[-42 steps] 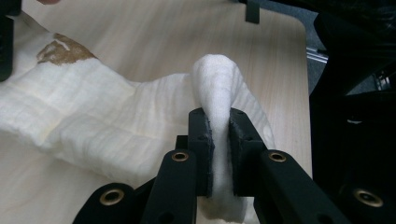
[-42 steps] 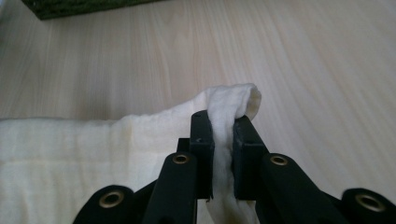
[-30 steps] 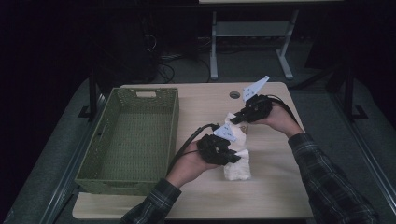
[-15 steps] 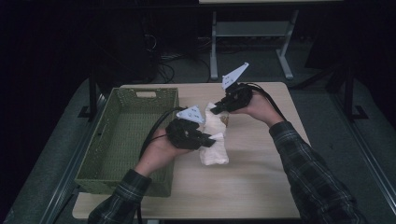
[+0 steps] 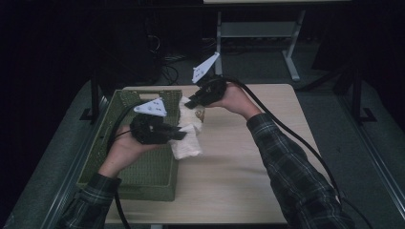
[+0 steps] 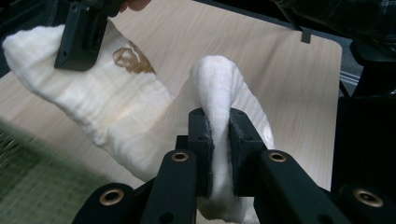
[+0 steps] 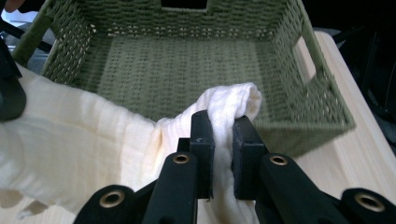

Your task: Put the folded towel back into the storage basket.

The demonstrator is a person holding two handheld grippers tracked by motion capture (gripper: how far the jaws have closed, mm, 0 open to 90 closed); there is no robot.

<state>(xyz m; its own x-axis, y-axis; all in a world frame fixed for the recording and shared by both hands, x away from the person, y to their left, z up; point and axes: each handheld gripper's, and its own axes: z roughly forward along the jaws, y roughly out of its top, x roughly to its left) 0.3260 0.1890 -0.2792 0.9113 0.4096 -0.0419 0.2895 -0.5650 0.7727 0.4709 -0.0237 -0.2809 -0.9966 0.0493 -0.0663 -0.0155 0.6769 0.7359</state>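
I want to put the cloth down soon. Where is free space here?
The basket floor is bare. The table between the basket and the right sleeve is bare too. It is crowded where both grippers hold the cloth over the basket's right rim.

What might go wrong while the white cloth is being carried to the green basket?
1. The left tool and right tool each pinch only a small fold of the cloth, so a fold might slip out.
2. The cloth sags between them above the basket's rim; its hanging end could snag there or drape outside.
3. If the tools pull apart, the stretched cloth might tug free of one.
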